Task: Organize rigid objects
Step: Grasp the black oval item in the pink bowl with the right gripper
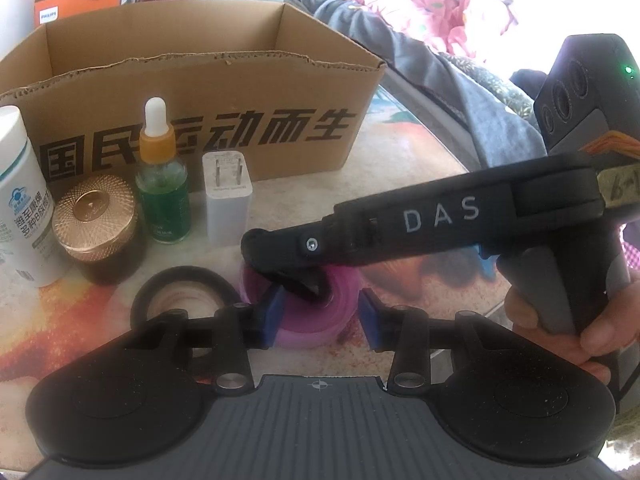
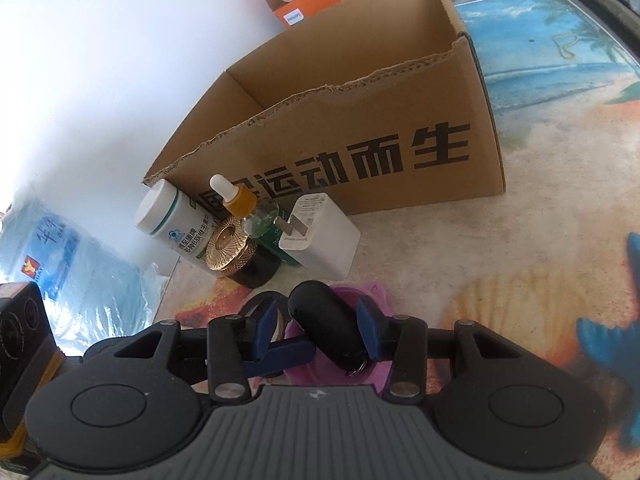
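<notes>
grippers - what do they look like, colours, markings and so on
Both are black plastic with blue finger pads, silver pivot pins, round side housings and a ribbed grey base plate. The right gripper has white "DAS" lettering, a grey handle, a green light and a handwritten paper label.

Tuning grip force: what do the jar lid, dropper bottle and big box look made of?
Jar lid: looks like metal or metallised plastic, shiny copper-gold, finely ridged pattern.
Dropper bottle: clear glass or hard plastic, green liquid showing through; orange collar, white bulb that looks rubbery.
Big box: corrugated cardboard, matte brown, torn fluted top edge, black printed characters.
</notes>
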{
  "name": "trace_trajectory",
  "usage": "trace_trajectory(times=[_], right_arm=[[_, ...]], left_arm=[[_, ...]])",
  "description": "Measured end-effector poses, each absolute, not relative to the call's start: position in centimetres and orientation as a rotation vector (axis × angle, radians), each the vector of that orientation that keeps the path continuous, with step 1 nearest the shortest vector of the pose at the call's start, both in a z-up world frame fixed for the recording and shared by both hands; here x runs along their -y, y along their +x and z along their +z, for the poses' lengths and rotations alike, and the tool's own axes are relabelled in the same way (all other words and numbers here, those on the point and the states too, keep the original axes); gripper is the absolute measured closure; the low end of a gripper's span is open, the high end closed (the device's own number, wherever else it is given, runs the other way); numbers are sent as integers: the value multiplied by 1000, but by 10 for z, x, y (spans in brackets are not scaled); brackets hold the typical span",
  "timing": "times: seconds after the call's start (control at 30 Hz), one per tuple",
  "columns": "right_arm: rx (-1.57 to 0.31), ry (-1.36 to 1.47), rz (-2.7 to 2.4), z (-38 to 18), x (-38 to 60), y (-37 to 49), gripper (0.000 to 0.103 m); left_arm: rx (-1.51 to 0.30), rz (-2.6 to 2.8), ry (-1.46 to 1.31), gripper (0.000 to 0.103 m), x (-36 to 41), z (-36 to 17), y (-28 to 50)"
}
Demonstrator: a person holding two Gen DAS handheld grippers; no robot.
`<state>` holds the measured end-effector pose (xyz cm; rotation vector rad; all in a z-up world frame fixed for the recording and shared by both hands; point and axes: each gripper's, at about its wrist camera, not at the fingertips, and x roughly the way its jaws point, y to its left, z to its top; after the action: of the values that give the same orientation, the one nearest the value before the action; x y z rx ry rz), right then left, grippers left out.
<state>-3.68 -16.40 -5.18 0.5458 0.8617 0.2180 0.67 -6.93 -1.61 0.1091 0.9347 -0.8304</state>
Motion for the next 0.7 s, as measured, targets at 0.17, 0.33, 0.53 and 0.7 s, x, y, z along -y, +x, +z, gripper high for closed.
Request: trace_trajectory(times=[0.17,0.33,0.53,0.7], right_arm=[[-906,565,218,-60,167,-35,58],[-885,661,230,-66,180,-35,62],[-856,755,241,-73,190,-40,73],[-847,781,233,-74,194,-45,80]], left_arm=[[-946,-834,91,62,71,-20,11],[-937,-836,63,61,71,-22,14],[-908,-833,57,67,71,-19,12],[-877,-829,77,75,72,-15,8]])
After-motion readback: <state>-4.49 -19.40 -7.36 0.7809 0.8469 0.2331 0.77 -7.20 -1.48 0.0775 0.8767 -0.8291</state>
